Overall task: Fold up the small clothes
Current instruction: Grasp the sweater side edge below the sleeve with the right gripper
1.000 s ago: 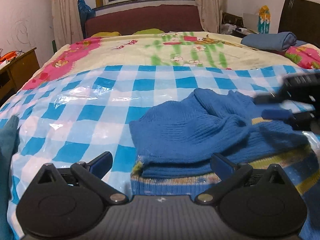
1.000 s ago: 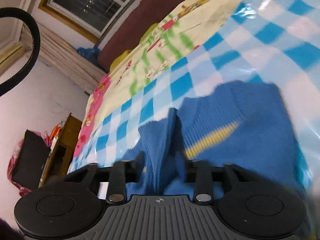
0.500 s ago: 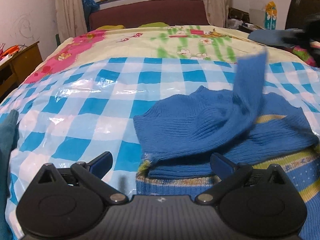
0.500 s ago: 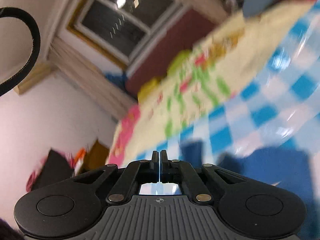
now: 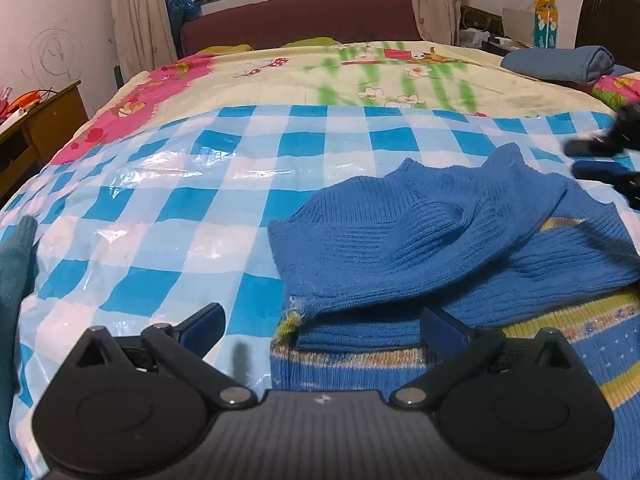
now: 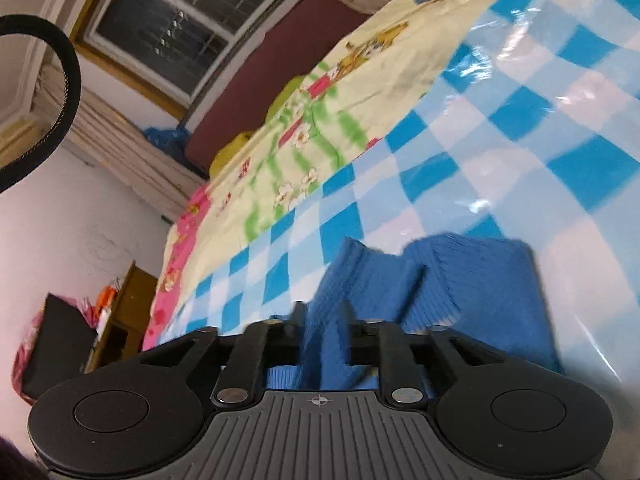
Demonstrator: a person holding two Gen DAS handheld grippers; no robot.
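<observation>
From the left wrist view, the left gripper (image 5: 322, 322) hangs low over the near edge of the bed, jaws spread wide with nothing between them. Right ahead of it is the sweater (image 5: 452, 248), a blue knit with yellow-green stripes near the hem, lying on the checked sheet (image 5: 168, 216). One sleeve (image 5: 516, 188) is flopped across the body in a loose hump (not what I'd call a crisp fold), and the fabric under it looks bunched rather than flat. The right gripper (image 5: 600, 160) shows at the far right edge, just beside the sleeve end, blurry, with a visible gap between its fingers. There's also a teal cloth (image 5: 16, 264) at the left edge and a rolled blue blanket (image 5: 560, 64) way off by the headboard. Over to the right wrist view: it's tilted and smeared, the right gripper (image 6: 322, 318) has its jaws partly apart, and a ridge of sleeve (image 6: 332, 304) runs up between them. Whether the pads are actually touching the knit I can't tell, but they aren't squeezed shut on it, so I'd say it's letting go, not gripping. As for progress, my guess is early-to-middle: one sleeve is brought in over the front, roughly. The sleeve wants smoothing, I can't make out the other sleeve, and the body itself isn't folded over yet.
</observation>
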